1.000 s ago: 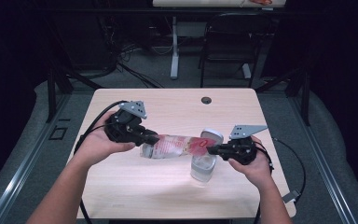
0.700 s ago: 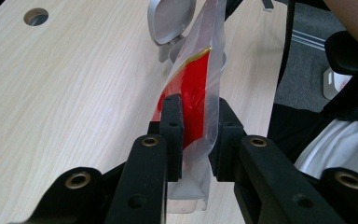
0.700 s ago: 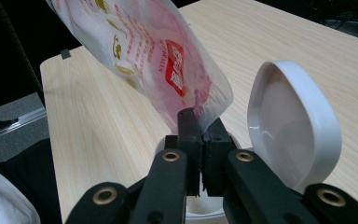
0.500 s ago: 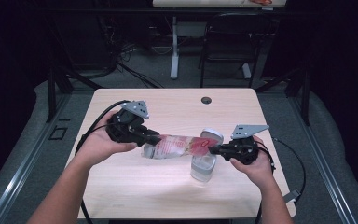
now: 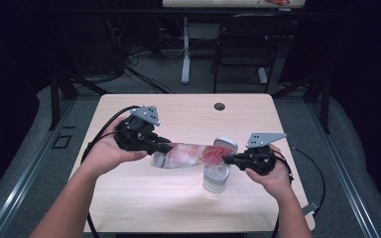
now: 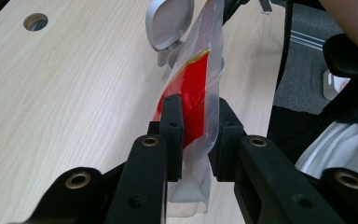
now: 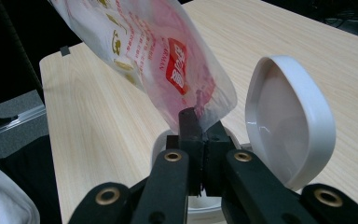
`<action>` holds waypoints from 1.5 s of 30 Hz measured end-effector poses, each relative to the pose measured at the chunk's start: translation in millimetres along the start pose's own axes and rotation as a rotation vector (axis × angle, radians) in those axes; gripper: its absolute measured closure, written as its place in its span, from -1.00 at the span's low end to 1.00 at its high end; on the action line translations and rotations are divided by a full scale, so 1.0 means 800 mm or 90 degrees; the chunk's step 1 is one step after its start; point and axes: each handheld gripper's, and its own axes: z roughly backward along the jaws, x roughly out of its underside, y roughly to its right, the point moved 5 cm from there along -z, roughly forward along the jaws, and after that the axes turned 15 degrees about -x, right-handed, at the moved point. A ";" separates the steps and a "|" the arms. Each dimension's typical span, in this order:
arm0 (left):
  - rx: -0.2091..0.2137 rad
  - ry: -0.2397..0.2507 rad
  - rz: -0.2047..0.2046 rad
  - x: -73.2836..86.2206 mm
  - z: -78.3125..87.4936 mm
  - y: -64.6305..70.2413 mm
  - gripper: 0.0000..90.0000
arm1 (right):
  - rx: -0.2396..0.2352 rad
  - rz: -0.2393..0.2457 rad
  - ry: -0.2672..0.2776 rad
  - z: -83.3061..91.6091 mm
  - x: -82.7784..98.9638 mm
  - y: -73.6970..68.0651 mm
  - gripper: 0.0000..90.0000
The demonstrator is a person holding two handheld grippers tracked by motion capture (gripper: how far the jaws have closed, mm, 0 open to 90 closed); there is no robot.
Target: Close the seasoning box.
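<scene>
The person is holding a clear plastic pouch (image 5: 188,154) with red and white print stretched between the two tongs, so that it is lying nearly level above the desk (image 5: 144,198), with one end hanging directly over the open mouth of a clear jar (image 5: 215,177). The jar is the landmark here: it is standing near the right side of the desk, its white flip lid (image 5: 225,146) tipped back and upright behind the mouth.

The left tongs (image 5: 164,147) are sitting well to the left of the jar and are pinching the far end of the pouch, lifting it; this looks meant to keep the contents sliding toward the jar. The right tongs (image 5: 226,159) are hovering just over the jar's rim, clamped tight on the pouch's lower corner, probably steering that corner over the opening so nothing is spilling outside.

The right gripper view is showing what the high view is blurring: the right tongs (image 7: 198,140) are squeezed together on a thin edge of the pouch (image 7: 158,60) right above the jar's mouth, with the hollow inside of the lid (image 7: 284,121) beside them. The left gripper view is showing the left tongs (image 6: 198,133) closed narrow on the folded film, a red band (image 6: 193,98) running between the pads, and the lid (image 6: 168,21) far ahead. Whether the pouch is open at the jar end I cannot tell.
</scene>
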 end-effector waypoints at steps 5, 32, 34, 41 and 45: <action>0.005 0.007 0.005 -0.001 0.004 0.000 0.74 | 0.003 0.007 0.002 0.004 -0.005 -0.005 1.00; 0.007 0.002 0.013 -0.004 -0.002 -0.001 0.73 | -0.007 -0.006 -0.005 0.003 0.002 0.001 1.00; 0.006 0.003 0.014 -0.005 -0.003 -0.001 0.73 | -0.005 -0.006 -0.006 0.003 0.002 0.001 1.00; 0.006 0.003 0.011 -0.008 -0.003 0.000 0.72 | -0.005 -0.008 -0.005 0.004 0.003 0.003 1.00; 0.006 0.005 0.012 -0.009 -0.003 0.000 0.72 | -0.004 -0.009 -0.005 0.004 0.004 0.003 1.00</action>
